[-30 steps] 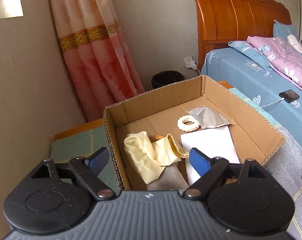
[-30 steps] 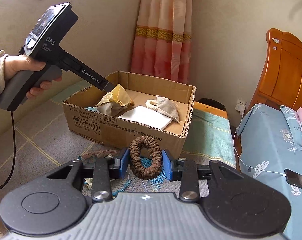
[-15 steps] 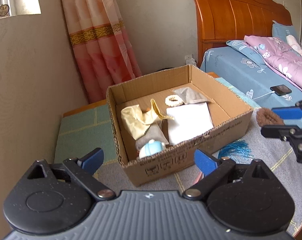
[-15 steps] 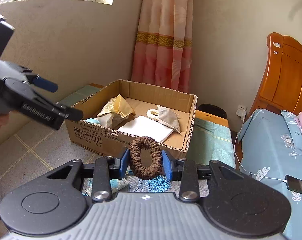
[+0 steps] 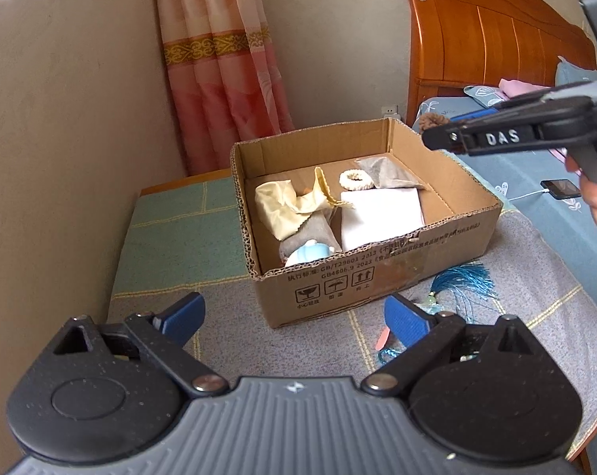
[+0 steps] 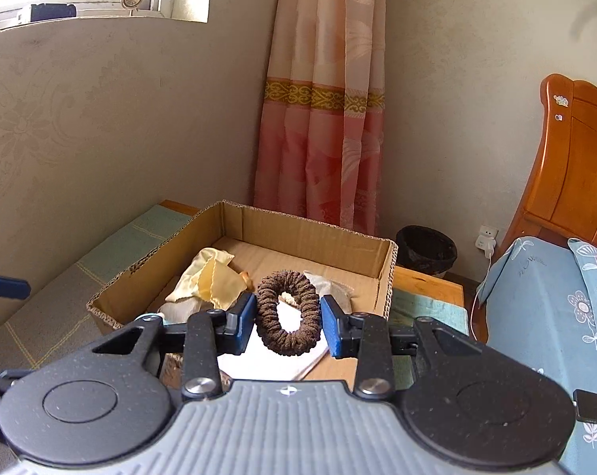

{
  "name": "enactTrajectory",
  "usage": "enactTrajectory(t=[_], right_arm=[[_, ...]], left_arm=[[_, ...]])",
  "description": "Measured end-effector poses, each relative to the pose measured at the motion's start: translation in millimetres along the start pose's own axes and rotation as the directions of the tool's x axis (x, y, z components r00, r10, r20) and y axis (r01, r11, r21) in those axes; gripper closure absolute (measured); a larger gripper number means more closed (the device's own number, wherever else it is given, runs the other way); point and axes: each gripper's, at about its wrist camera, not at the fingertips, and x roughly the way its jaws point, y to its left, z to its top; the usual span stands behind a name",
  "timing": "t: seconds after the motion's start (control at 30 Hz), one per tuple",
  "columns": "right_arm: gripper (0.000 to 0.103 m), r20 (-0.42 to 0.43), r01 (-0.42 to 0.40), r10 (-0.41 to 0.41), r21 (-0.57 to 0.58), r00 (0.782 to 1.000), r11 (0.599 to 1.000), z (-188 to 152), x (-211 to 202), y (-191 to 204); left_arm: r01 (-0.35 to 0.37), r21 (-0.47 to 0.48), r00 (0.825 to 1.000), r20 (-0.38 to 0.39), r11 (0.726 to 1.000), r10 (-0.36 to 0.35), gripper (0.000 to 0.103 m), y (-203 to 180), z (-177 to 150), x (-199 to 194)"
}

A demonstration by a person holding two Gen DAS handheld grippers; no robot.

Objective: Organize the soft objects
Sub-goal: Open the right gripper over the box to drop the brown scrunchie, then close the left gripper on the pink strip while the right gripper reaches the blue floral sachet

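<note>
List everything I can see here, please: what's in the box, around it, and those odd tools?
cardboard box: 1, brown, on the table
yellow cloth: 1, pale yellow, in box
white cloth: 1, folded, in box
cream scrunchie: 1, in box
grey pouch: 1, box's far corner
blue tassel: 1, on table beside box
brown scrunchie: 1, held over box
left gripper: open, empty
right gripper: shut on brown scrunchie

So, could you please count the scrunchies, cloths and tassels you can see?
Scrunchies: 2 (brown scrunchie, white scrunchie)
Cloths: 4 (yellow cloth, white cloth, front grey cloth, back grey cloth)
Tassels: 1 (blue tassel)
Total: 7
</note>
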Motion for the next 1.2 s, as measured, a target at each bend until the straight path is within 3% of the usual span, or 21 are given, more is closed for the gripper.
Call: enactTrajectory(t=[0.5,0.57,0.63,0.83,1.2], right_arm=[[0.060,-0.114,0.000,0.000,0.006,0.994,1.000,66.4,127.2,0.1],[0.048,-0.117,0.006,-0.003,0.022,0.993,1.000,71.1,138.3,-0.6],[0.019,-0.138,0.020,-0.017,0.025,0.990,0.999,72.4,144.9,-0.6],[0.004,-0.135,0.043,-0.037,0.046,0.990,0.998,62.9,122.9,-3.3],[0.000,-0.107,0.050,-0.044,0.045,0.993,0.998,30.3,42.3,8.7]], left_arm=[[-0.048,-0.086,0.998,-0.035,0.995,0.045,0.006,28.3,-13.4,6.0],[-0.052,-0.095,0.998,-0.039,0.994,0.048,0.006,30.6,-13.8,6.4],[-0.054,-0.097,0.998,-0.039,0.994,0.051,0.006,31.7,-14.4,5.4],[-0.055,-0.104,0.998,-0.034,0.993,0.052,0.006,34.4,-16.4,2.2],[-0.056,-0.111,0.998,-0.023,0.992,0.054,0.006,30.9,-21.2,-7.1]])
